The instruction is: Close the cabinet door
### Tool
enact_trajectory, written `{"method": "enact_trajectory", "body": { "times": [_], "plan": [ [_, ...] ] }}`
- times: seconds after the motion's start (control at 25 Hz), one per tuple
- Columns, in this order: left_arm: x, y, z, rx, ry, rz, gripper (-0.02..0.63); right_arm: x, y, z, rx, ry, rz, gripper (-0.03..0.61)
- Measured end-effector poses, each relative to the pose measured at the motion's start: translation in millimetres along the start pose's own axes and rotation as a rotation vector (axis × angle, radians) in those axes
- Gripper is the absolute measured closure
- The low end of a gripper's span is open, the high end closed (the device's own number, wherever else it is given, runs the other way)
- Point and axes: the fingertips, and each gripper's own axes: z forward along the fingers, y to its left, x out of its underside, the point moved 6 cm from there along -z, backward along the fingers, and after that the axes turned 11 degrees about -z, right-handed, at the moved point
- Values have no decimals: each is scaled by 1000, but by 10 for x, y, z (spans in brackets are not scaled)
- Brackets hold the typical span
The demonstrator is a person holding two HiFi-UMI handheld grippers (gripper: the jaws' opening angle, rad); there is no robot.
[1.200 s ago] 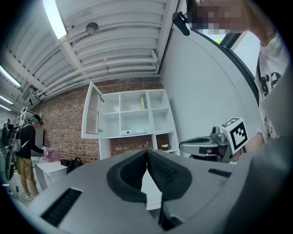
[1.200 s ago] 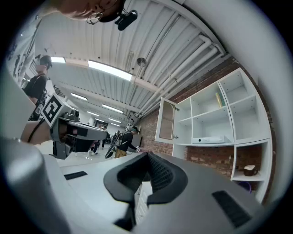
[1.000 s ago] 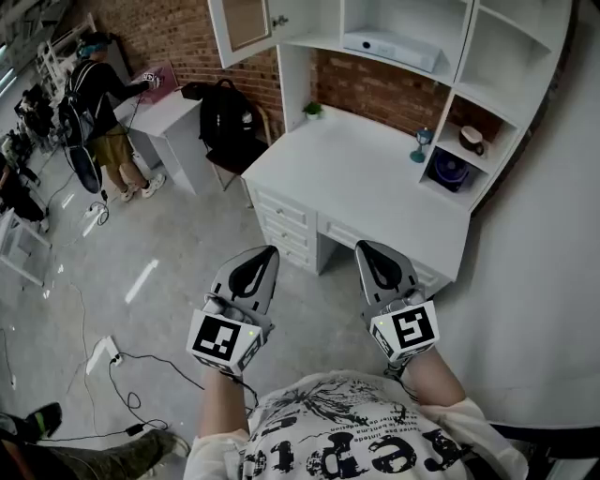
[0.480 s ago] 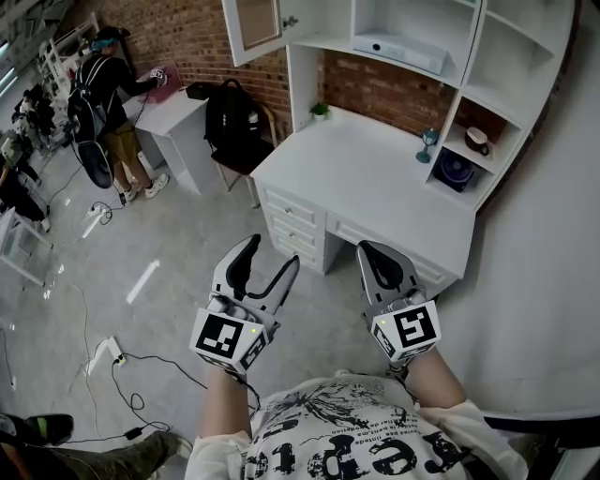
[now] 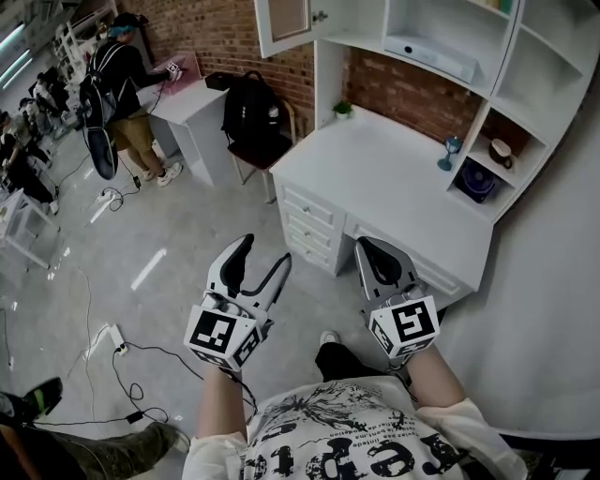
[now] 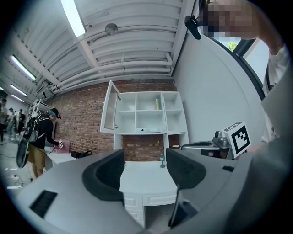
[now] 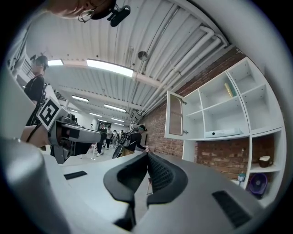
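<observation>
The open cabinet door [image 5: 286,23] stands at the frame top, well above your nearer left gripper [image 5: 264,249], whose empty jaws have just been opening wide.

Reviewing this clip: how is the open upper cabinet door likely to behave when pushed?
The cabinet door, attached by one edge to the white shelf unit, should swing as a rigid panel, not flex. Its thin frame around an inset pane suggests it is light and may bang shut. If that pane is glass, a hard shove looks risky.
</observation>
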Motion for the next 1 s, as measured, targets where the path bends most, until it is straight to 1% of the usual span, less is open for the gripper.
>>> {"method": "enact_trajectory", "body": {
  "times": [0.2,0.32,0.4,0.48,0.6,0.76,1.0],
  "plan": [
    [107,362,390,-48,10,-12,330,295,-203,527,-50,6,14,563],
    [147,601,780,-75,12,-11,330,520,-448,926,-71,16,28,563],
    [74,785,1075,-96,-5,-5,330,598,-636,1240,-84,23,24,563],
    [-33,971,1387,-111,-28,-11,330,615,-841,1568,-100,23,11,563],
    [-180,1213,1858,-107,-51,2,318,603,-1168,2059,-123,6,-10,563],
    [-323,1554,2351,-113,-84,12,307,580,-1493,2657,-143,-20,-35,563],
    [-398,2089,2921,-128,-76,19,305,601,-1767,3422,-161,-47,-51,563]
  ]
}}
